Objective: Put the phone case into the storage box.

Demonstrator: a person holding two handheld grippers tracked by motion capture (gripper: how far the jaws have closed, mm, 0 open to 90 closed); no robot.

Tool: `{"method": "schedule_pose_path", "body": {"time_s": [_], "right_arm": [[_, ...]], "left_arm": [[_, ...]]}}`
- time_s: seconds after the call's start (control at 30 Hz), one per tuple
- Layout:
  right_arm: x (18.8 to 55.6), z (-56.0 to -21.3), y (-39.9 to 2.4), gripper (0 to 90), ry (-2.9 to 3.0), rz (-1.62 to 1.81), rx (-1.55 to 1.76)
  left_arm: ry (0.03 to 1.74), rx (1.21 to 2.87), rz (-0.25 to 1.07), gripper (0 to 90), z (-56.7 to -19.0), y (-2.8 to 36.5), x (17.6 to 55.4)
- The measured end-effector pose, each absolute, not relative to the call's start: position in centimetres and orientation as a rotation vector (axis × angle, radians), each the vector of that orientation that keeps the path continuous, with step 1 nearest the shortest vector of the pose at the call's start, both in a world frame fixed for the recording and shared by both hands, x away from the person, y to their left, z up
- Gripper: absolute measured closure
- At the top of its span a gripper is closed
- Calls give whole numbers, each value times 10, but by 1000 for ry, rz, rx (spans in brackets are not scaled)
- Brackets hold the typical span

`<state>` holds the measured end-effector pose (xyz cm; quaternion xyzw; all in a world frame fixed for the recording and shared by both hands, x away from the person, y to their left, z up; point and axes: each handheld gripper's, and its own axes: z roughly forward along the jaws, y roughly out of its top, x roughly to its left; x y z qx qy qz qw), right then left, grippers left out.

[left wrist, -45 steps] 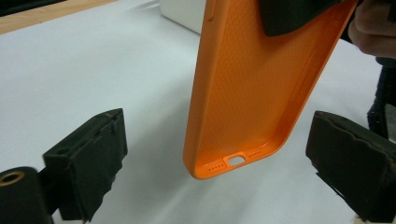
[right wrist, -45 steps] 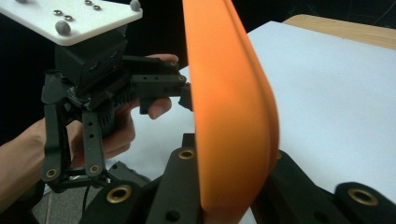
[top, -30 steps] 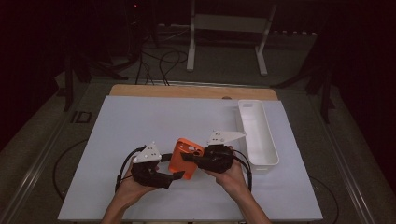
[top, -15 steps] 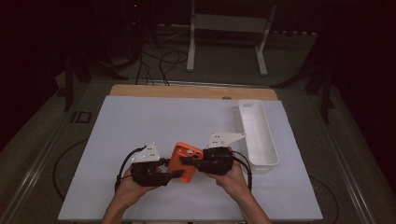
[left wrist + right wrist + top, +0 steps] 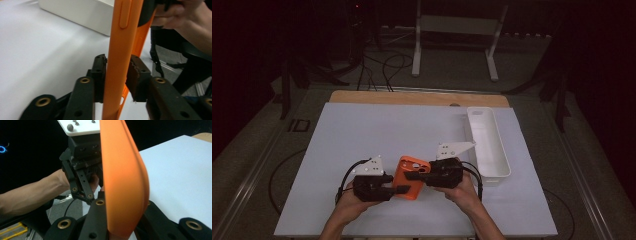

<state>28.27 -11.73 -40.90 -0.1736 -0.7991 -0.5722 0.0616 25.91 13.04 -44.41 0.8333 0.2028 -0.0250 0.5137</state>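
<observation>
Low in the middle of the high view, the person is holding an orange phone case (image 5: pixel 409 177) off the white table top (image 5: pixel 377 130) between two hand-held tools. The right gripper (image 5: pixel 414 175) is reaching in from the right and is clamping the case's upper right edge; in the right gripper view the jaws are pressing against both sides of the orange shell (image 5: pixel 122 182) at the bottom centre of the frame. The left gripper (image 5: pixel 404 189) is coming in from the lower left, and its jaws have just been closing on the case's lower edge; in the left gripper view the case (image 5: pixel 120 62) is standing as a vertical orange strip in the centre of the frame, with the left pad touching it and the right pad looking just off its side, so I cannot tell whether that grip is firm. A long white tray (image 5: pixel 499 150) is sitting to the right of the hands, near the right gripper but apart from it.
</observation>
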Motion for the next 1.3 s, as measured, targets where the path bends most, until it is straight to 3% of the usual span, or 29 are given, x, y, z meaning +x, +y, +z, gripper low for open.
{"method": "schedule_pose_path", "body": {"time_s": [0.2,0.37,0.57,0.67,0.97,1.3], "right_arm": [[287,-410,-122,757,-2398,-1710,-523],[287,-411,-121,685,-2437,-1694,-546],[285,-411,-119,531,-2499,-1689,-601],[283,-410,-117,411,-2522,-1692,-639],[279,-411,-118,202,-2575,-1703,-756],[278,-411,-125,123,-2579,-1723,-848]], "left_arm": [[465,1990,-77,847,-444,130,259],[467,2001,-34,852,-443,130,257],[495,1996,17,854,-442,131,257],[508,1990,42,854,-441,132,256],[549,1966,93,854,-438,135,256],[592,1953,133,853,-437,136,256]]}}
